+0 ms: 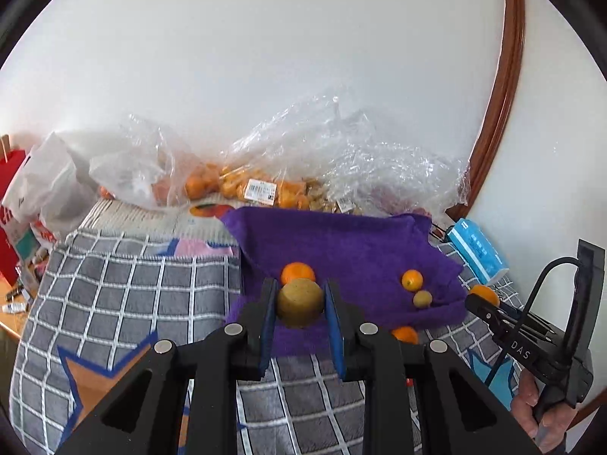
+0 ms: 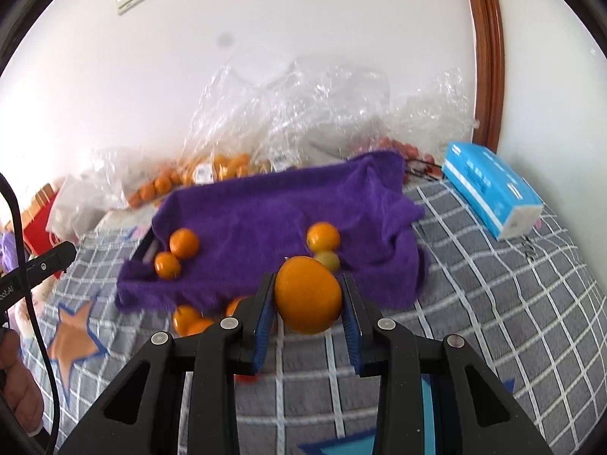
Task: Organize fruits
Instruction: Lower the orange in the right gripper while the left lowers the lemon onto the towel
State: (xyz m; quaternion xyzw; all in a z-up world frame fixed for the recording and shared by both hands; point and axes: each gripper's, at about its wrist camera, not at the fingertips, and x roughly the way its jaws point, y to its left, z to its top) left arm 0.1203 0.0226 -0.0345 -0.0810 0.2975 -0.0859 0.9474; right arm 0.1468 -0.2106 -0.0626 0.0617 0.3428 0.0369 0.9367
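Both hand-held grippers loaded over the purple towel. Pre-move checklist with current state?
1. Left hand-held gripper pads clamp the brown-green fruit: ok.
2. Right hand-held gripper pads clamp the large orange: ok.
3. Both fruits lifted clear of the purple towel: cannot tell, though each seems above it.
4. Free room on the towel for a drop: ok, its middle is bare.
5. Loose oranges off the towel's near edge on the checked cloth: not ok, still unsorted.
6. Small orange and small greenish fruit touching: ok.
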